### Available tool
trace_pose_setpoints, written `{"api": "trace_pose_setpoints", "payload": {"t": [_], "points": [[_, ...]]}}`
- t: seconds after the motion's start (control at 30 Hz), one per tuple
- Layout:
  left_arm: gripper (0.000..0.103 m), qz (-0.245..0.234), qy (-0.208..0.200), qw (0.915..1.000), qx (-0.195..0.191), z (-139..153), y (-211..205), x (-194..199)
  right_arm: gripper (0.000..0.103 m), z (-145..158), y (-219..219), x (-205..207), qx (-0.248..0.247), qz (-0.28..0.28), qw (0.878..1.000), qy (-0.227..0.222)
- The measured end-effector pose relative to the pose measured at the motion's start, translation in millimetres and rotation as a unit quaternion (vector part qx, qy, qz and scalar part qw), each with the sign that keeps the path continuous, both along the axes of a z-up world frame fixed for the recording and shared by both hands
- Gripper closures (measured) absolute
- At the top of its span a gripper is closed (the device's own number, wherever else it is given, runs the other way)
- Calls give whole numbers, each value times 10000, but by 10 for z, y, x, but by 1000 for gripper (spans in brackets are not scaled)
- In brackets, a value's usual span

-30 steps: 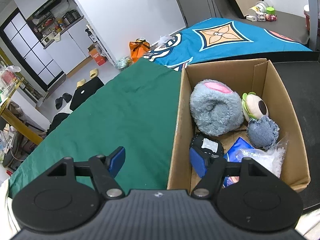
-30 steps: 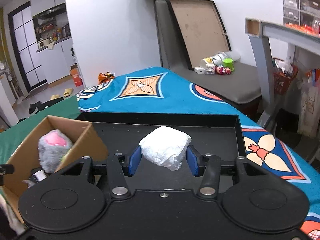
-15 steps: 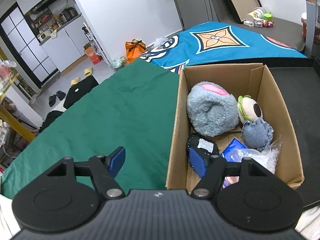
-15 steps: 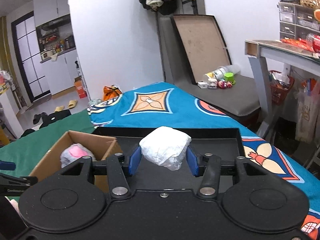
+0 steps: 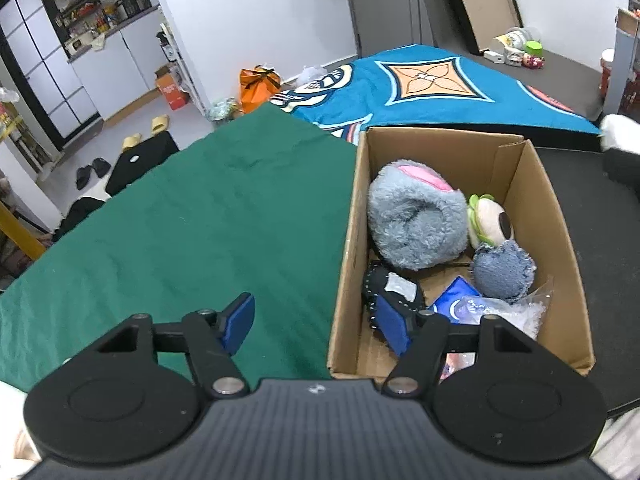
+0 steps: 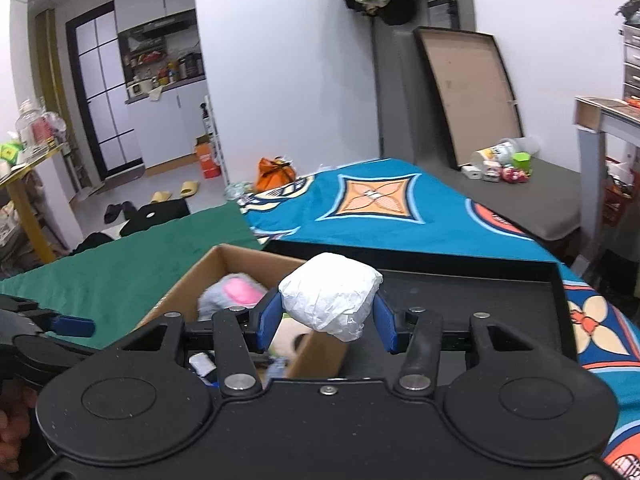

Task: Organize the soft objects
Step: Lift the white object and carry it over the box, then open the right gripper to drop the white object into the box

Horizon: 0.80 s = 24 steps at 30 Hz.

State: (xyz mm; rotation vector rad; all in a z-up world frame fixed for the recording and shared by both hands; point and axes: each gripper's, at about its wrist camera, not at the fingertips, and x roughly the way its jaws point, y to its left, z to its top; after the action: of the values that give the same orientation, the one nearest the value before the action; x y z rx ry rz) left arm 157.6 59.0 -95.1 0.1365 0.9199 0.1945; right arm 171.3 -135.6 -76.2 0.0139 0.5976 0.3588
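Note:
My right gripper (image 6: 326,322) is shut on a white crumpled soft bundle (image 6: 330,300) and holds it in the air above the right wall of the cardboard box (image 6: 188,280). The box (image 5: 354,240) holds a grey plush slipper (image 5: 416,220), a green-and-cream plush toy (image 5: 490,222), a denim pouch (image 5: 502,270), a black item (image 5: 394,286) and plastic bags (image 5: 492,308). My left gripper (image 5: 316,322) is open and empty, straddling the box's near left wall. The white bundle shows at the right edge of the left wrist view (image 5: 618,132).
The box stands where a green cloth (image 5: 192,220) meets a black tray (image 6: 480,292). A teal patterned blanket (image 6: 380,204) lies behind. Small toys (image 6: 500,164) sit on a grey mat at the back right.
My right gripper has lifted and swung left with the white bundle, from over the black tray to over the box. The left gripper stayed open by the box.

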Motion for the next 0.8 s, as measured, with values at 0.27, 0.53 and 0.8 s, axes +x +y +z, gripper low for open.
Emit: {"api": "trace_pose_setpoints", "payload": {"t": [0.27, 0.53, 0.8], "points": [[37, 34, 81, 9995, -287, -26, 76, 37, 54, -7, 267, 1, -138, 281, 9995, 68], [59, 141, 456, 9980, -409, -137, 140, 106, 54, -64, 429, 54, -85, 384, 9988, 280], [82, 21, 467, 9974, -541, -154, 138, 89, 47, -193, 433, 35, 7, 482, 9968, 639]]}}
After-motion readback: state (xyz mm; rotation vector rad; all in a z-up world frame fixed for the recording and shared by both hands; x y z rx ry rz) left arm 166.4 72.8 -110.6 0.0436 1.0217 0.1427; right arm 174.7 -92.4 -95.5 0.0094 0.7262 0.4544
